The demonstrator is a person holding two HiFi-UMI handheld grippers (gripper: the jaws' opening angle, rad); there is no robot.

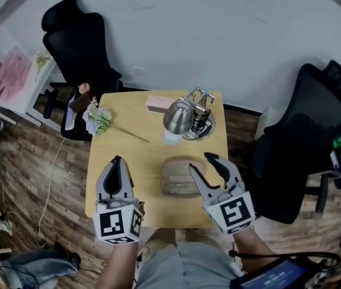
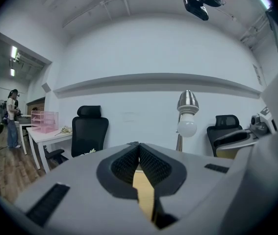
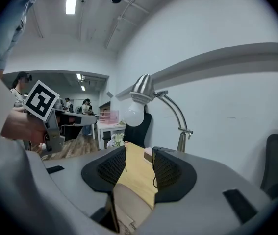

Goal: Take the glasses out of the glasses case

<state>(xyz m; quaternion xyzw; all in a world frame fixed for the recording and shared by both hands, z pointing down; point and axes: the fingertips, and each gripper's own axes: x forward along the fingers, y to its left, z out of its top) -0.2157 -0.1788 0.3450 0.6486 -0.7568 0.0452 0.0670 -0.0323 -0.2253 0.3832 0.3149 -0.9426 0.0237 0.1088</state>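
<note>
Your left tongs (image 1: 117,159) are clenched on nothing, tips pressed together, over the near left part of the wooden surface (image 1: 149,161). Your right tongs (image 1: 200,162) are released, jaws wide apart, at the right end of the beige glasses case (image 1: 176,176). The case lies by the surface's near edge, slightly right of its middle, and neither pad presses on it. A desk lamp (image 1: 179,116) stands near the far edge.

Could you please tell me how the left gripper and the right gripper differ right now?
The left gripper has jaws shut on nothing; the right gripper has jaws apart. The left gripper is over bare table, left of the glasses case; the right gripper is at its right edge. Both point away from the person.
</note>
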